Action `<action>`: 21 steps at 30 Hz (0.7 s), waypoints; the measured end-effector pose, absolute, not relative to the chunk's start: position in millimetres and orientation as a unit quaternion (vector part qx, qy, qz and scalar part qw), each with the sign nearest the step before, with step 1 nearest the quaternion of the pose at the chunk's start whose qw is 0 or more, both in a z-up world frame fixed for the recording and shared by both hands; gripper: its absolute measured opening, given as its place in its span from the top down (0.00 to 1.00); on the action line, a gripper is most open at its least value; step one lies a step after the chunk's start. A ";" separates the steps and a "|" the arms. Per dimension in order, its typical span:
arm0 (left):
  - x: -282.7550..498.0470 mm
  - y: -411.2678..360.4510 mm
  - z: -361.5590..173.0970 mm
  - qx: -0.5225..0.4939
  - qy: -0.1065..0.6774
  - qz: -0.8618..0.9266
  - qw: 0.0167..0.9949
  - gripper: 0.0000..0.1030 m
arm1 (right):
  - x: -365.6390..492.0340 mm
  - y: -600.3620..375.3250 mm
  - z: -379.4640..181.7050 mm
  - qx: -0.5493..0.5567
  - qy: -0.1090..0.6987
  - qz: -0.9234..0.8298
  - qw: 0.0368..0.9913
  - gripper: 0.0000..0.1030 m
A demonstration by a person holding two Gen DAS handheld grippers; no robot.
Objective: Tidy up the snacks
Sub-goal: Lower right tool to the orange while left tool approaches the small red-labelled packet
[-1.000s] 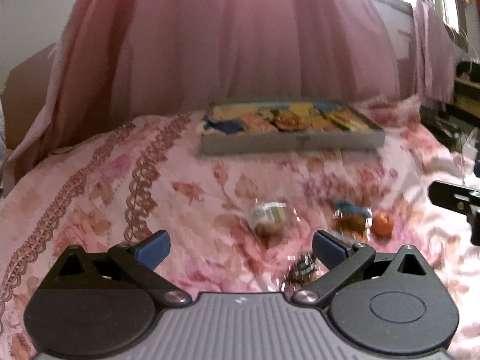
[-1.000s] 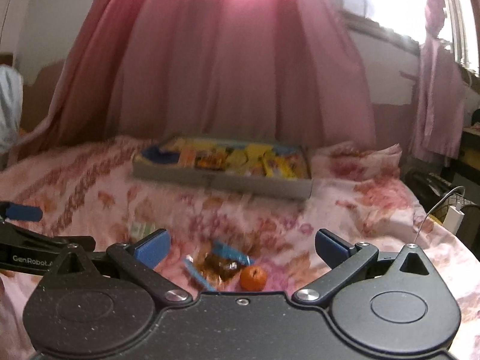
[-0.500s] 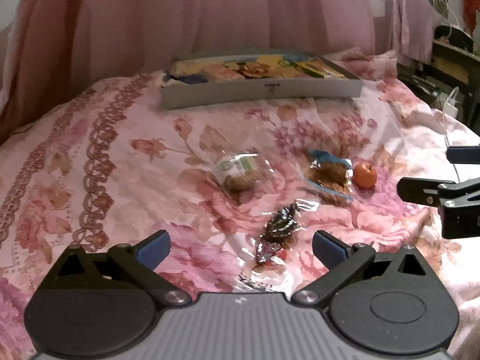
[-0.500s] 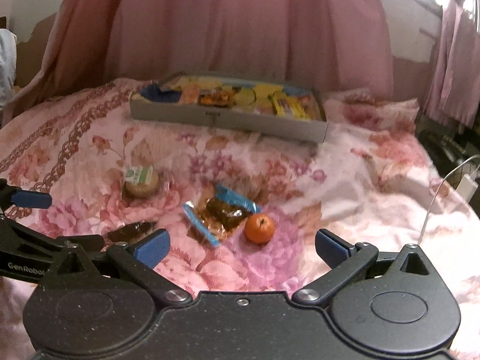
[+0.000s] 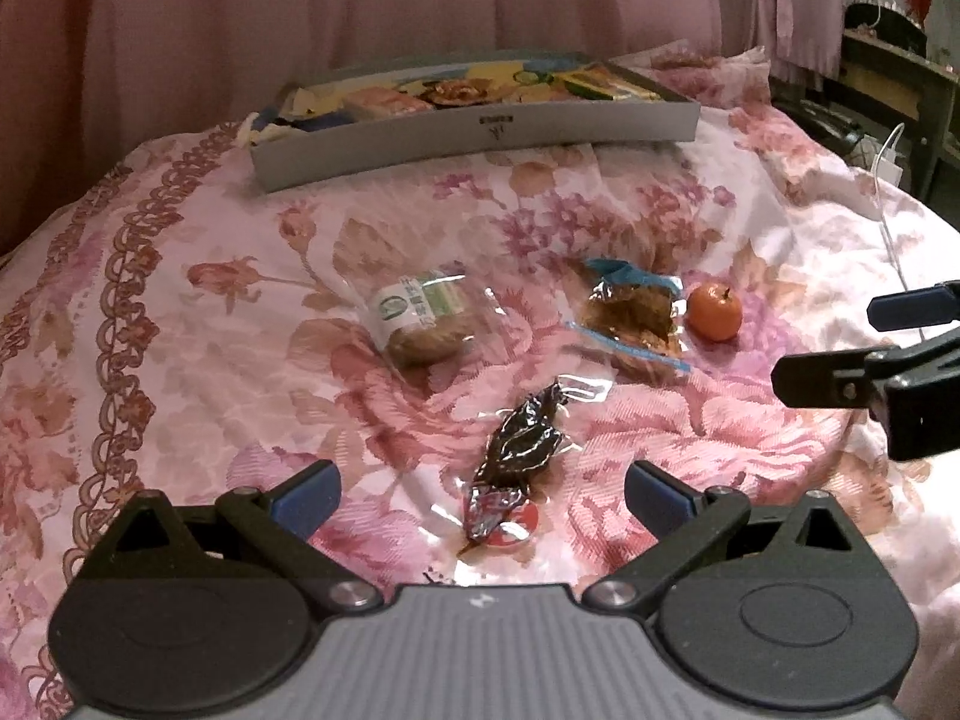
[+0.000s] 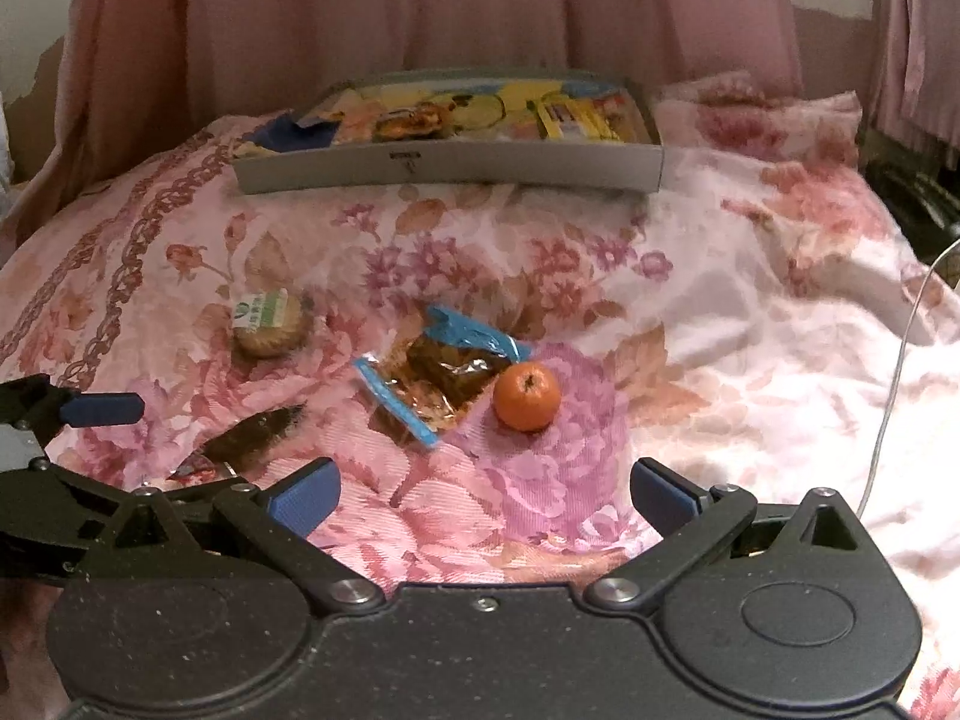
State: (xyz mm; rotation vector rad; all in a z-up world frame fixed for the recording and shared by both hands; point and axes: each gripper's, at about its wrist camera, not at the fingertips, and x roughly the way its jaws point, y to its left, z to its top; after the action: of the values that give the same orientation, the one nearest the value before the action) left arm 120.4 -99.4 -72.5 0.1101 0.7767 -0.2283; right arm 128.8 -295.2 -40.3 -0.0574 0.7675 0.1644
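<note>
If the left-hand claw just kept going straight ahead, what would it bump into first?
Probably the dark snack in the clear wrapper, lying on the bedspread between the open left gripper's fingertips; exact depth is unclear.

Loose snacks on my floral bedspread [image 5: 198, 324]: four, all apart from the box.
Round wrapped pastries: one, with a green-and-white label [image 5: 423, 318] [image 6: 269, 324].
Dark snacks in clear wrappers: one [image 5: 522, 450] [image 6: 252, 435], lying between my left fingers.
Brown snacks in blue-edged clear packets: one [image 5: 633, 315] [image 6: 441, 384].
Oranges: one [image 5: 714, 312] [image 6: 527, 396], just beside that packet.
Grey boxes: one [image 5: 480, 132] [image 6: 450, 168], at the far side of the bed.
Packets inside the box: many, overlapping; I cannot count them.
Grippers in my hands: two, left gripper [image 5: 483, 489] and right gripper [image 6: 483, 489], each spread wide.
Blue fingertips per gripper: two [image 5: 306, 495] [image 6: 303, 495].
</note>
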 end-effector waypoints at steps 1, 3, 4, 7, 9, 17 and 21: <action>121.9 -99.7 -73.7 0.054 0.380 -0.111 0.917 0.00 | 131.6 -296.4 -41.6 -0.027 0.377 0.082 0.922 0.01; 125.0 -100.0 -75.5 0.054 0.387 -0.114 0.914 0.00 | 136.5 -297.6 -43.2 -0.028 0.379 0.088 0.921 0.01; 126.5 -99.8 -76.2 0.053 0.390 -0.118 0.912 0.01 | 139.6 -297.7 -44.1 -0.031 0.379 0.092 0.920 0.01; 130.9 -99.0 -78.0 0.046 0.397 -0.126 0.908 0.01 | 147.5 -297.5 -46.4 -0.051 0.368 0.110 0.922 0.01; 133.5 -99.3 -79.0 0.044 0.401 -0.131 0.906 0.01 | 152.4 -297.4 -48.6 -0.070 0.351 0.124 0.925 0.01; 139.0 -105.8 -81.0 0.067 0.408 -0.175 0.894 0.03 | 185.3 -306.6 -67.7 -0.093 0.339 0.164 0.922 0.01; 143.0 -106.2 -82.9 0.071 0.416 -0.191 0.886 0.05 | 201.7 -312.1 -73.0 -0.065 0.342 0.173 0.921 0.01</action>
State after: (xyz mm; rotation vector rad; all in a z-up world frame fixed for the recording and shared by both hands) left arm 143.0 -106.2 -82.9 0.1467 0.8647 -0.3975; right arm 201.7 -312.1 -73.0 -0.1335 0.7029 0.3554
